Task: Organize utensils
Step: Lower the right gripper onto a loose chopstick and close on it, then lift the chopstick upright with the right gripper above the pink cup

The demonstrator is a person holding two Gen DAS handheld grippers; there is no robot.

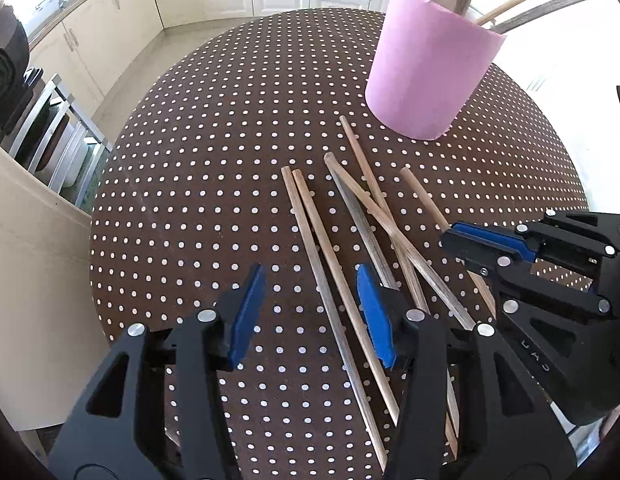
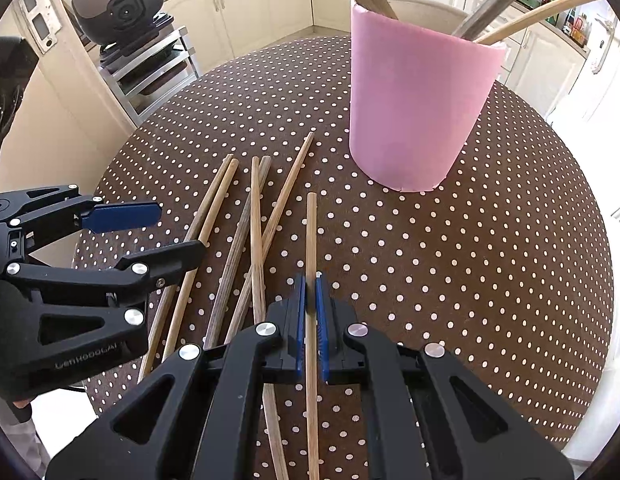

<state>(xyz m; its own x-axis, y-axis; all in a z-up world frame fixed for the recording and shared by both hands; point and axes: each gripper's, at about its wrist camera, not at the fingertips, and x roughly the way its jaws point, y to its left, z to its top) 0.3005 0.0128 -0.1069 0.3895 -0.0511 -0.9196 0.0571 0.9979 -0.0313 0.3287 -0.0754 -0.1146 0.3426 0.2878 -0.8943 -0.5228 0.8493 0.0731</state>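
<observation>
1. Right wrist view: my right gripper [image 2: 310, 300] is clamped on one chopstick [image 2: 311, 240], which points toward the pink cup [image 2: 413, 120].
2. My left gripper [image 1: 310, 304] stands partly open over the loose chopsticks [image 1: 341, 248] on the dotted tablecloth [image 1: 190, 200], holding nothing.
3. Several sticks already stand in the cup.
4. Risk, as I judge it: the thin stick may pivot in the pads during the lift and miss the rim.
5. The crossed sticks could roll if the left pads nudge them.
6. The light cup may tip if struck.
</observation>
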